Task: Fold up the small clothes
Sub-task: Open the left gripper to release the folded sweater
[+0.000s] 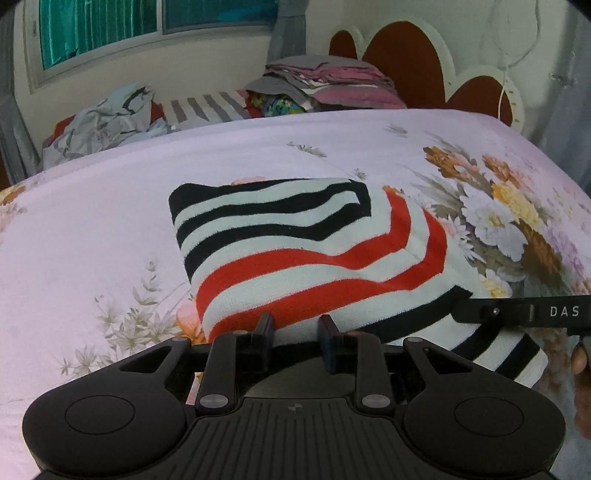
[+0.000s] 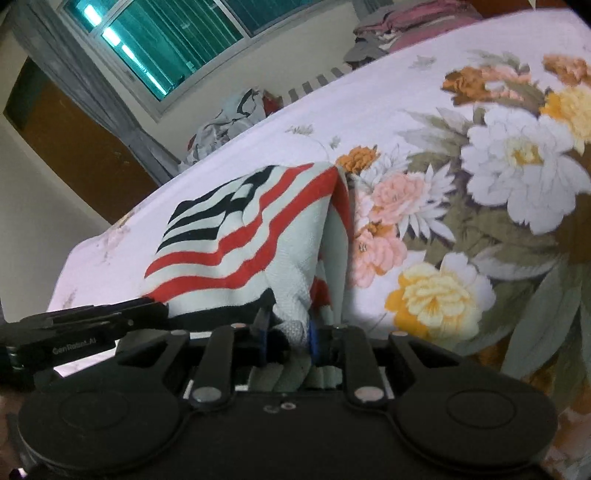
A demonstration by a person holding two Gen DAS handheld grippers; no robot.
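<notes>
Room: bedroom with cream walls, a window [image 1: 155, 22] with teal glass high on the far wall, grey curtains beside it, and a brown door [image 2: 74, 136] at the far left of the right wrist view.
Surface: bed [image 1: 110, 221] covered by a pale lilac sheet printed with large white, yellow, peach and orange flowers, densest on the right side.
Headboard: red with white scalloped trim [image 1: 406, 62], at the far right end of the bed.
Far edge: stack of folded pink and grey clothes [image 1: 328, 79] near the headboard; a crumpled pale heap [image 1: 107, 122] further left; a grey-striped cloth between them.
Striped garment: knit piece [image 1: 303, 251] with black, white and red bands, lying near the middle of the bed, partly folded, its near edge raised off the sheet.
Left gripper: [image 1: 297, 332] fingers apart, at the near edge of the garment; whether they touch the fabric cannot be told.
Right gripper: [image 2: 288, 332] fingers clenched on a bunch of the white fabric at the garment's near right corner, which hangs tented from them.
Hard to make out: the garment's underside and its type; a cord [image 1: 506, 70] on the wall by the headboard is faint; picture corners are dark from the lens.
</notes>
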